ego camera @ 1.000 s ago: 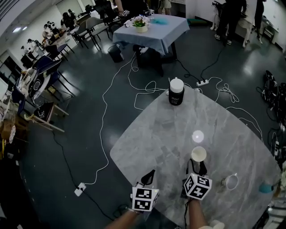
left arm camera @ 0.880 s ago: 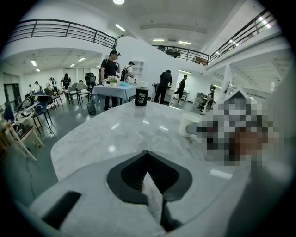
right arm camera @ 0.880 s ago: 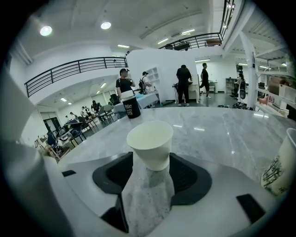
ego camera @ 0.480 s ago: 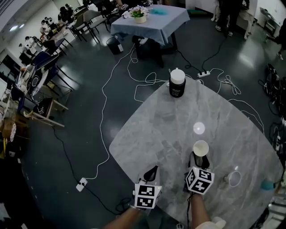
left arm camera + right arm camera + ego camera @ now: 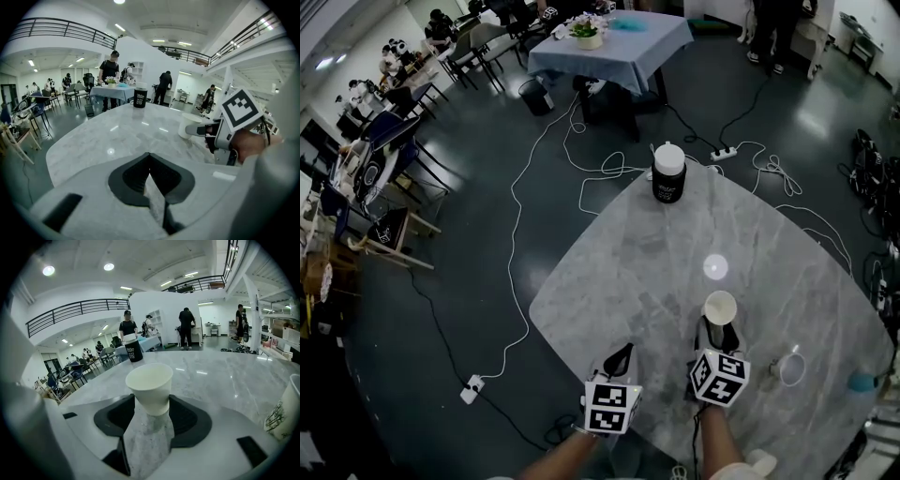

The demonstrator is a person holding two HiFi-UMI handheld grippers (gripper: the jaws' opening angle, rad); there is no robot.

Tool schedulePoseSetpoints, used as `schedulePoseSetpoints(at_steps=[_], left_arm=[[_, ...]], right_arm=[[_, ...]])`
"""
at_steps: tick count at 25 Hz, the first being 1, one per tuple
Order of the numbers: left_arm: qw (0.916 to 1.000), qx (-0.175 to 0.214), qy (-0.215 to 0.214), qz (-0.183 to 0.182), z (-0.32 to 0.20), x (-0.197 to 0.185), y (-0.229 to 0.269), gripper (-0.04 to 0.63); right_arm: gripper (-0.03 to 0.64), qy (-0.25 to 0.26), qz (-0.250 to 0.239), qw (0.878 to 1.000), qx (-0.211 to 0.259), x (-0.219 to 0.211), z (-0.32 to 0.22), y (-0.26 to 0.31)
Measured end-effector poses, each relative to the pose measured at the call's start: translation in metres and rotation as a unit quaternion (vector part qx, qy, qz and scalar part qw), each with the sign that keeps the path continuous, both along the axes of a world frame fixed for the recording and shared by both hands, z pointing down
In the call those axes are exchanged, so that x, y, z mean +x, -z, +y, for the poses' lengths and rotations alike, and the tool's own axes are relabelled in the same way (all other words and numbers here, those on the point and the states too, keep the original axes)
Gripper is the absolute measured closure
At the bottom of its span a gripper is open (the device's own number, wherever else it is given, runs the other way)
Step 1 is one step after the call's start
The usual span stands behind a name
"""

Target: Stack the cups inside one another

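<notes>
A plain white paper cup point(image 5: 719, 307) point(image 5: 149, 386) stands upright on the marble table point(image 5: 628, 281). My right gripper point(image 5: 718, 334) point(image 5: 149, 401) has a jaw on each side of it, with the pads against its lower wall. The left gripper view shows that cup point(image 5: 188, 125) resting on the tabletop. A second cup with dark print point(image 5: 787, 367) point(image 5: 283, 408) lies to the right near the table edge. My left gripper point(image 5: 619, 358) point(image 5: 150, 158) hovers at the near edge, its jaws shut and holding nothing.
A black canister with a white lid point(image 5: 668, 173) point(image 5: 132, 348) stands at the table's far edge. A teal object point(image 5: 860, 382) sits at the right rim. Cables point(image 5: 609, 178) trail over the floor beyond the table. People stand by a cloth-covered table point(image 5: 609, 37).
Only the head view has shifted a little. Both grippers and the white cup keep their places.
</notes>
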State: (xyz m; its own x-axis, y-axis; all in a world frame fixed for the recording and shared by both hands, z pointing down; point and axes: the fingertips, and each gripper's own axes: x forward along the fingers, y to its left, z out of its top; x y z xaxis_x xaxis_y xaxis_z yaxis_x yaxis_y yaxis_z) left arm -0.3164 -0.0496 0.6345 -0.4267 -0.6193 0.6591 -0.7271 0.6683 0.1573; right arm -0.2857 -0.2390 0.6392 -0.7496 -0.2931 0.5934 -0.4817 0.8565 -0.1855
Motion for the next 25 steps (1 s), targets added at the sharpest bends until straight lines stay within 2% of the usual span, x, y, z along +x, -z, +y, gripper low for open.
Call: schedulePoseSetpoints(at_steps=[15, 25], left_arm=[[0.9989, 0.032, -0.033, -0.002, -0.025, 0.012, 0.022, 0.601], [0.9951, 0.056, -0.081, -0.011, -0.055, 0.029, 0.046, 0.601]], right_arm=[[0.410, -0.024, -0.014, 1.000, 0.009, 0.029, -0.004, 0.034], [0.410, -0.060, -0.028, 0.998, 0.023, 0.060, -0.017, 0.067]])
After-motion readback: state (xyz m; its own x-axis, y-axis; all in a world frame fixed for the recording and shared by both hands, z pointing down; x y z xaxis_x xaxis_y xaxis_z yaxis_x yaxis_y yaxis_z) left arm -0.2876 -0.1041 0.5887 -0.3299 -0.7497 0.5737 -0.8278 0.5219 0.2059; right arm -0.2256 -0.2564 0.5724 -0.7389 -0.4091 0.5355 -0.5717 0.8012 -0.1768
